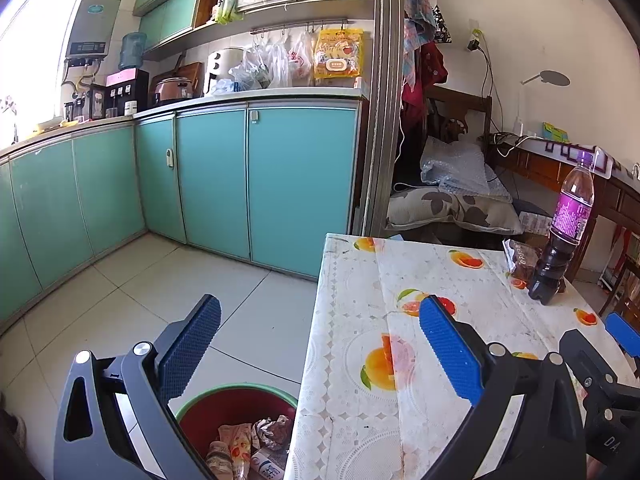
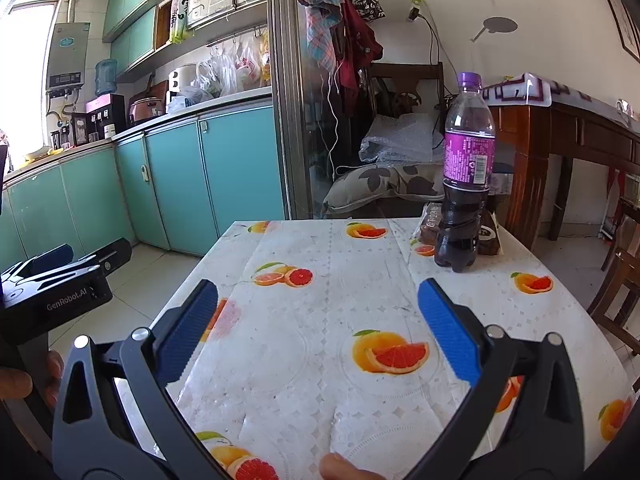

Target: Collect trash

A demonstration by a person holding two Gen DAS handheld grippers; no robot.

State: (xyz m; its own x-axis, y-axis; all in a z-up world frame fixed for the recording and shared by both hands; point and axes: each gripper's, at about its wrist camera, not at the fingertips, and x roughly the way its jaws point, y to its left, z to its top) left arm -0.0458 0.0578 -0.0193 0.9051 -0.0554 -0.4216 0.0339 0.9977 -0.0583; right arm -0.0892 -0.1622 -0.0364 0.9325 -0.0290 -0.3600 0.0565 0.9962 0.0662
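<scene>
Both hand-held grippers spread wide, holding nothing: left [image 1: 320, 344] above bench [image 1: 360, 280] edge and trash bin [image 1: 236, 394], right [image 2: 318, 322] facing bottle [image 2: 466, 168].

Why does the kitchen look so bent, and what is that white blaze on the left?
Left wrist view: the fisheye lens bows the cabinets, and the window is blown out by daylight. Right wrist view: the same bowing and window glare, while the bottle and table stay sharp.
</scene>
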